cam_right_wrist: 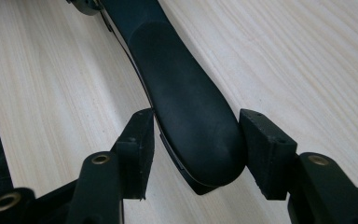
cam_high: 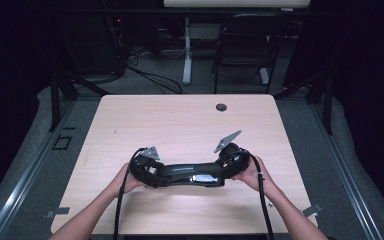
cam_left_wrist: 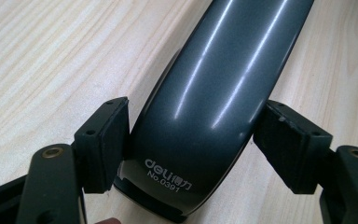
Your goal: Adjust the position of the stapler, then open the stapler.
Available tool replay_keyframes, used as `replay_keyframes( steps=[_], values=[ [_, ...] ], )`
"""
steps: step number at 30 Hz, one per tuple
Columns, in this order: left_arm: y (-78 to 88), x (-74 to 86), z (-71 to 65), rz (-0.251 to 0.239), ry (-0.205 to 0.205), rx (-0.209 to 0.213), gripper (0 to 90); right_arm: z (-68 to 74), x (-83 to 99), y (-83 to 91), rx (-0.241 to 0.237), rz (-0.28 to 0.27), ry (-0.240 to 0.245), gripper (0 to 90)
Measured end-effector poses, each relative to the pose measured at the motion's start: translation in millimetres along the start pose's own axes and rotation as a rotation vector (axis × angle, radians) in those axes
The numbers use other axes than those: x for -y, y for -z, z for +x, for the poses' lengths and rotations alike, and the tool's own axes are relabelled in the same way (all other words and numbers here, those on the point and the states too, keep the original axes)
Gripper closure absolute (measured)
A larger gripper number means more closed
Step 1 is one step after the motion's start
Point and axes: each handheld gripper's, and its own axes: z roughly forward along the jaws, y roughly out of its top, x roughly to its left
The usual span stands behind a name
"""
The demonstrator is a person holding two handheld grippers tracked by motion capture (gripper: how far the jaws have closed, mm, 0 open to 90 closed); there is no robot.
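Note:
A long dark stapler (cam_high: 190,176) lies across the near half of the wooden table (cam_high: 180,120), spanning the gap between both hands. My left gripper (cam_high: 161,174) is shut on its glossy grey end (cam_left_wrist: 205,93), printed "deli No.0391", with both pads (cam_left_wrist: 105,140) pressed on its sides. From the other side, my right gripper (cam_high: 221,171) is shut on the matte black rounded end (cam_right_wrist: 186,107), one pad (cam_right_wrist: 261,149) on each side. In the gripper views my left gripper (cam_left_wrist: 193,135) and my right gripper (cam_right_wrist: 196,140) each point along the stapler's length.
A round cable hole (cam_high: 221,107) sits near the table's far edge. Behind the table stand a dark chair (cam_high: 245,45) and a white desk leg (cam_high: 187,55), with cables on the floor. Bare wood surrounds the stapler on all sides.

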Motion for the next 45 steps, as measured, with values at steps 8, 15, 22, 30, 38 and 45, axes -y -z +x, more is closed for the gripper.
replay_keyframes(
  steps=[8, 15, 22, 30, 38, 45],
  values=[
    [1.8, -1.7, 1.5, -0.005, 0.014, 0.014, 27.1, 2.4, 0.6, 0.0, 0.014, -0.012, -0.003, 46.4],
    [17.2, -6.3, -0.4, -0.100, 0.039, -0.015, 14.0, 7.2, 2.3, 0.6, 0.034, -0.033, -0.031, 25.1],
    [30.8, -14.1, -6.0, -0.173, 0.081, -0.065, 3.3, 11.2, 11.7, 11.5, 0.070, -0.052, -0.058, 10.3],
    [38.7, -20.4, -19.1, -0.231, 0.105, -0.130, 0.0, 11.2, 28.4, 27.2, 0.111, -0.103, -0.103, 10.6],
    [47.1, -25.9, -41.9, -0.295, 0.082, -0.190, 2.4, 25.9, 41.9, 31.2, 0.134, -0.095, -0.098, 28.4],
    [47.9, -29.9, -66.9, -0.339, 0.043, -0.192, 15.8, 28.0, 45.8, 29.7, 0.165, -0.103, -0.118, 39.5]
  ],
)
